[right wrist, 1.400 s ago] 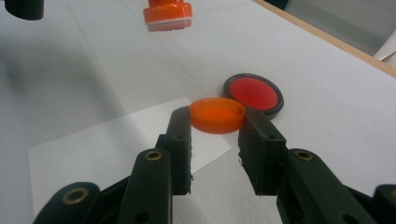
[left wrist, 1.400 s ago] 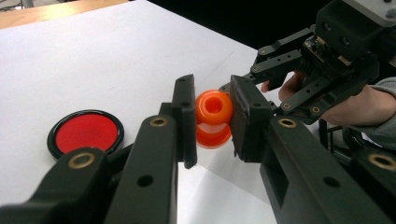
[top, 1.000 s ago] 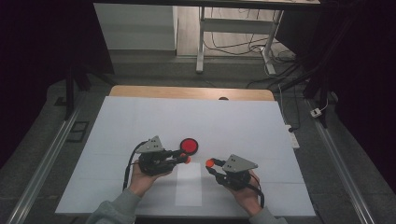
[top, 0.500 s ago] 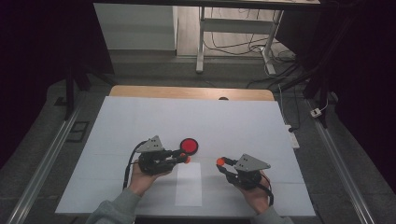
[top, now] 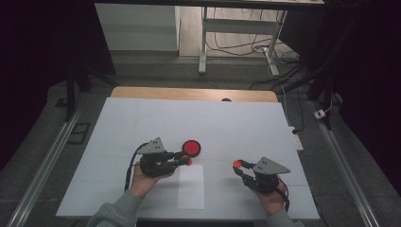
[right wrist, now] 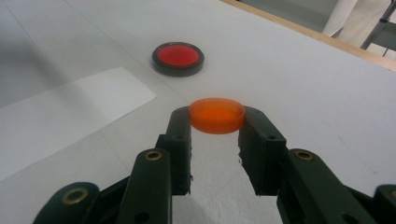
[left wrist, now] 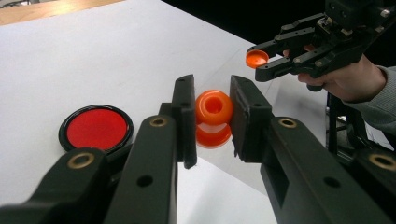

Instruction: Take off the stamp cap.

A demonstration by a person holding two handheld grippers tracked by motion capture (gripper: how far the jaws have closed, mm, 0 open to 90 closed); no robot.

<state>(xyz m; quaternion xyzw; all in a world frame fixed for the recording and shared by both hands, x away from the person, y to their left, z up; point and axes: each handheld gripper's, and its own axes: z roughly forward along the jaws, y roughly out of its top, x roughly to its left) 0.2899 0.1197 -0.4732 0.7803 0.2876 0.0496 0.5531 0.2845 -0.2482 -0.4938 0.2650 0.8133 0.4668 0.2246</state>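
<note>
My left gripper (top: 188, 161) (left wrist: 212, 109) is shut on a small orange piece (left wrist: 214, 107) with a round opening that faces the camera, held just above the white sheet. To its right, my right gripper (top: 237, 164) (right wrist: 217, 114) is shut on a flat orange cap (right wrist: 217, 115) by its rim. The left gripper view shows that cap (left wrist: 257, 58) held apart from the orange piece, with a clear gap between them. A red disc in a black rim (top: 191, 147) (left wrist: 96, 128) (right wrist: 178, 57) lies flat just beyond the left gripper's tips.
A white sheet (top: 142, 123) covers the table, and a wooden edge (top: 189, 93) shows at the back. A brighter white strip (top: 191, 187) (right wrist: 60, 121) lies between the two hands. Metal rails run along both table sides.
My right gripper has drawn away to the right with the orange cap, widening the gap to the left gripper. The left gripper and the red disc have stayed put.
</note>
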